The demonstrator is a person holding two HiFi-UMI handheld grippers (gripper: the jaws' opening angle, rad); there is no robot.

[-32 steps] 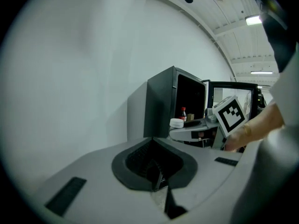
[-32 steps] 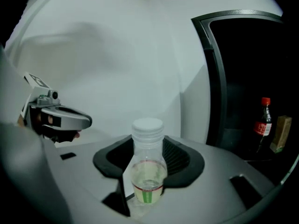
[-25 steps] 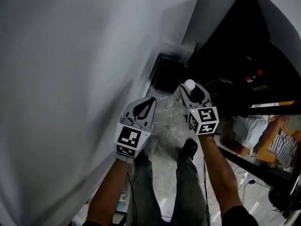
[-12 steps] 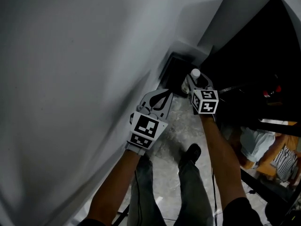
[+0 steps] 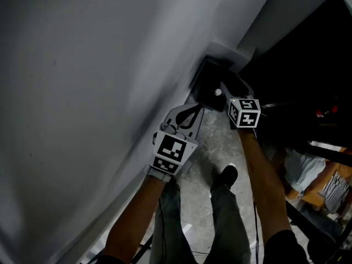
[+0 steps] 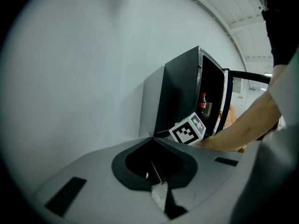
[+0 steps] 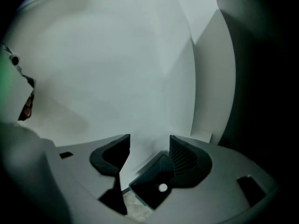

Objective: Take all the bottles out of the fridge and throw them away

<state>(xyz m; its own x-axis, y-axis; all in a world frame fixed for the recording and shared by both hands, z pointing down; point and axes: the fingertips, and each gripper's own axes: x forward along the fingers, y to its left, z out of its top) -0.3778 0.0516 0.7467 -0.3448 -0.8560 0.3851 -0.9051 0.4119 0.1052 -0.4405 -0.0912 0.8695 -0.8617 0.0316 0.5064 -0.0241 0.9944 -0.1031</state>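
The right hand-held gripper [image 7: 149, 148] is hovering directly over the black bin [image 7: 156, 169]. Its jaws have just been opening and are standing wide, gripping nothing. The white-capped bottle [image 7: 162, 187] is lying inside the bin, cap up. The left hand-held gripper [image 6: 153, 167] is waiting beside the bin, closed and empty.

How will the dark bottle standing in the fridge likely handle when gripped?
The bottle looks dark-filled, so it is probably full and fairly heavy for its size. Tall, narrow and upright, it may tip if nudged. Its round body could slip or roll.
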